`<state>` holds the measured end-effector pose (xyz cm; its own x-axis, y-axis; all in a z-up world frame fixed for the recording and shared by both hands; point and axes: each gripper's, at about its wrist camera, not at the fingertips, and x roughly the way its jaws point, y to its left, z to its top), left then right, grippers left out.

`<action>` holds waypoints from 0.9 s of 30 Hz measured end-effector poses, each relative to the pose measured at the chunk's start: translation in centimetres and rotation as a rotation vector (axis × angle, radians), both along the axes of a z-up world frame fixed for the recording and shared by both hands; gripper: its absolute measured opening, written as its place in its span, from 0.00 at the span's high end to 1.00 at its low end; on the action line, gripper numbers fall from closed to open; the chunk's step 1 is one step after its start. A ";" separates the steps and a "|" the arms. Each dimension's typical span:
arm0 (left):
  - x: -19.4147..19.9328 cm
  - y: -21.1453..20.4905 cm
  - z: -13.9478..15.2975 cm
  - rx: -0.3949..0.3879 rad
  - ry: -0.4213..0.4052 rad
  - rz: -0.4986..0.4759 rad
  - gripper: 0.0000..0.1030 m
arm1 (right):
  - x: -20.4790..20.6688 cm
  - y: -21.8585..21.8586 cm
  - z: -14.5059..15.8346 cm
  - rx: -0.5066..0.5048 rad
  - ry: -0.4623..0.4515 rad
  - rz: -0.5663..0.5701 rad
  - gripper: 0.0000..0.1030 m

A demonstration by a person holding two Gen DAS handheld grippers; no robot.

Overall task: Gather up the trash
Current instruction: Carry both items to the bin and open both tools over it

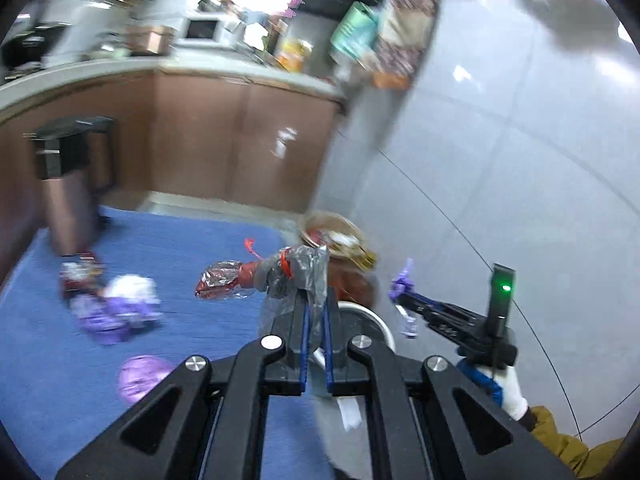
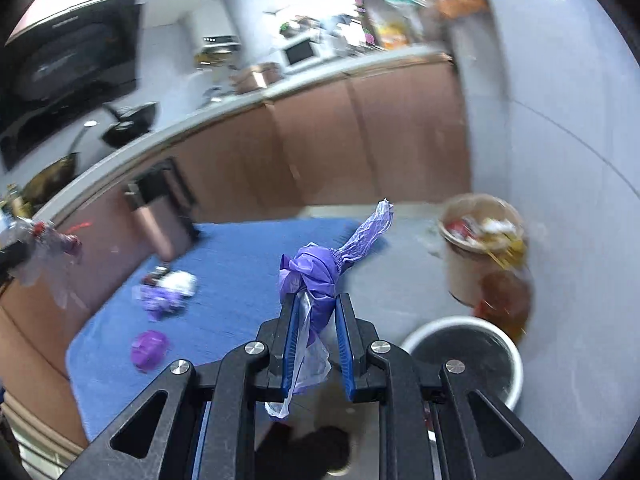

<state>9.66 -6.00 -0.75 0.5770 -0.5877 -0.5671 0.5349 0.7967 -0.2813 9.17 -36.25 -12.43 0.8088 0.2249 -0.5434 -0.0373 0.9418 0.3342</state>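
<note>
Above the blue mat, both grippers tilt downward: left gripper clamps clear plastic, right gripper purple bag.

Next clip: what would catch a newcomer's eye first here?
Each tool grips trash mid-air: the left tool a clear plastic wrapper, the right tool a purple bag. More litter lies on the blue mat, and an overfilled paper bucket stands beside a white-rimmed bin.

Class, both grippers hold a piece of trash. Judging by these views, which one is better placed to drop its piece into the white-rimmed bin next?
Probably the right gripper: holding the purple bag, it has the white-rimmed bin close beside its fingers. The left gripper, with the clear plastic wrapper, sits further over the blue mat.
</note>
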 end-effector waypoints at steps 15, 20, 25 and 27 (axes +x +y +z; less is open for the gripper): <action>9.1 -24.4 -13.4 0.130 0.254 -0.299 0.95 | 4.1 -9.7 -12.3 0.011 0.271 -0.170 0.82; 11.9 -27.7 -16.6 0.137 0.319 -0.300 0.93 | 5.3 -11.2 -15.0 0.013 0.328 -0.193 0.80; 13.3 -27.9 -18.8 0.103 0.394 -0.292 0.74 | 5.4 -12.2 -16.5 0.027 0.364 -0.232 0.63; 13.7 -27.5 -18.8 0.089 0.395 -0.279 0.58 | 5.2 -12.5 -16.7 0.032 0.369 -0.243 0.58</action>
